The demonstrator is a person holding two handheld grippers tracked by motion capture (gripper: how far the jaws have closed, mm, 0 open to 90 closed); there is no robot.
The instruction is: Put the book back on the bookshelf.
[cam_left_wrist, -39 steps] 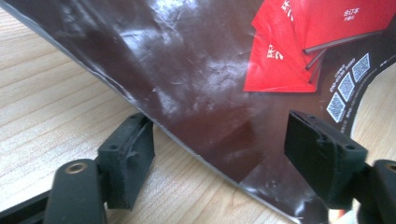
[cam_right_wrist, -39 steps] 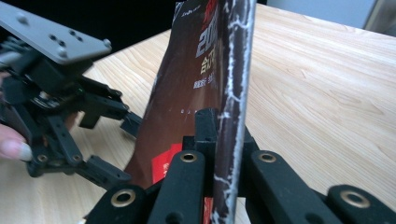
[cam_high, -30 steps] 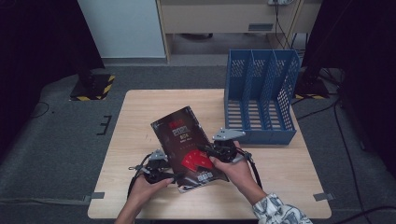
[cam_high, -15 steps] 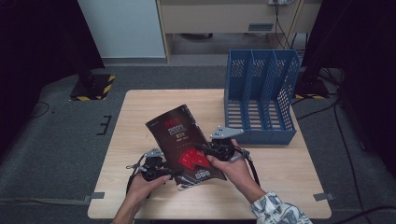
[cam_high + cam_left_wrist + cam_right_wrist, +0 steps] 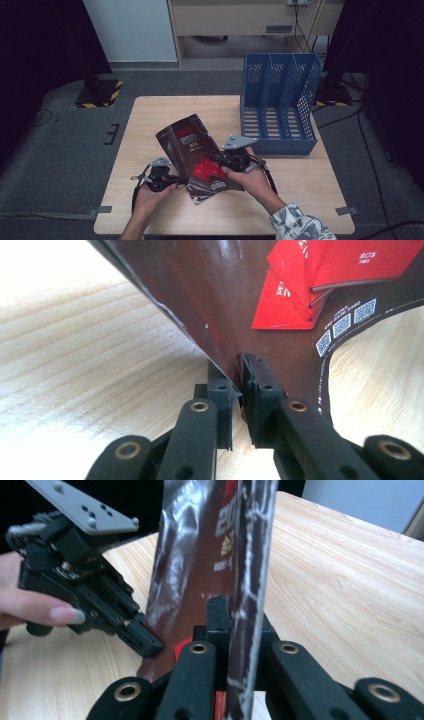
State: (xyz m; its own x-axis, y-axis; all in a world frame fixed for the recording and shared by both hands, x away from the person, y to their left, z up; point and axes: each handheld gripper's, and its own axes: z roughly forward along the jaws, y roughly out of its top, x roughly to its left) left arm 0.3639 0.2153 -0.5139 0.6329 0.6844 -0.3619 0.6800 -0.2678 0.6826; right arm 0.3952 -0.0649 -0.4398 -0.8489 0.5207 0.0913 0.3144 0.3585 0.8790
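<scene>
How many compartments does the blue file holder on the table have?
3, side by side in the blue file holder at the table's far right: left, middle and right. All three look empty.

Your high view looks forward and down from above your side of the pale wooden desk [image 5: 165, 115]. Each gripper view rides close behind its own black tongs, almost at desk level. All three share the glossy dark-brown magazine with red print [image 5: 192, 150] [image 5: 225, 300] [image 5: 195, 570].
</scene>
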